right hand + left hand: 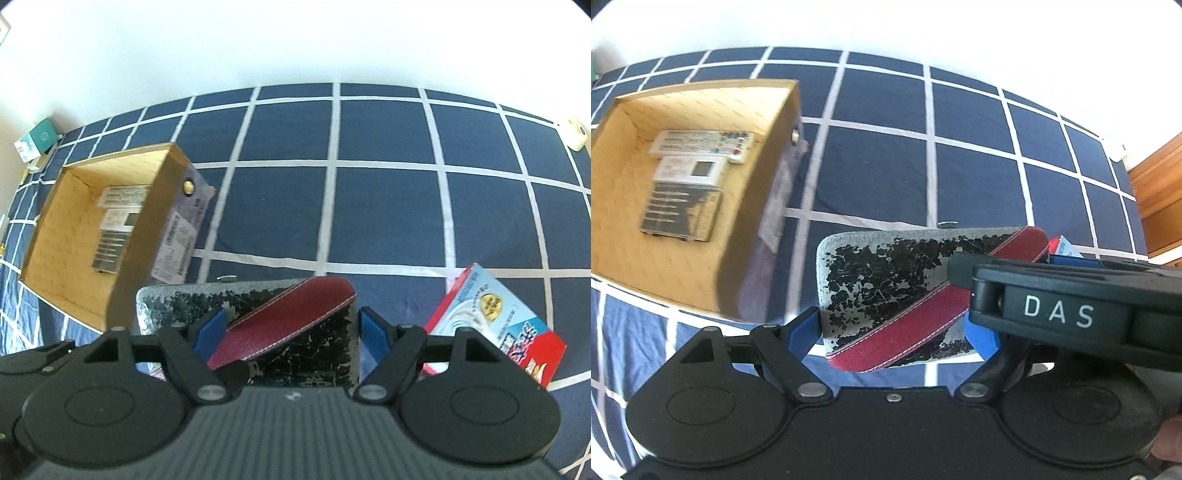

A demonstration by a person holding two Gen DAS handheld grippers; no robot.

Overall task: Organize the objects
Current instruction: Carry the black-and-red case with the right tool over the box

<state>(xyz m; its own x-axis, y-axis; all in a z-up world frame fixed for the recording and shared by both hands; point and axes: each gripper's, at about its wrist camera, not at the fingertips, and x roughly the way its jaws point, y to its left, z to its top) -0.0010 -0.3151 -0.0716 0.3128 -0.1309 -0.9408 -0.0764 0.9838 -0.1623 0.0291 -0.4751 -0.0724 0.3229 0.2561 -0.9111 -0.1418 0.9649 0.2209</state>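
Flat grey case [886, 284], cracked black coating, red diagonal stripe.

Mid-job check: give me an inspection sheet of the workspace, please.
Surface: bed cover, navy with white grid.
Job's things: worn case with red stripe, held above the cover by both grippers; open cardboard box to the left holds three flat items; red-and-blue carton on the cover, right.
Clutter: green box at far left edge.
Grippers: left hand-held gripper and right hand-held gripper both shut on the case.
Cables: nothing seen.
Surroundings: white wall; wooden furniture at right.
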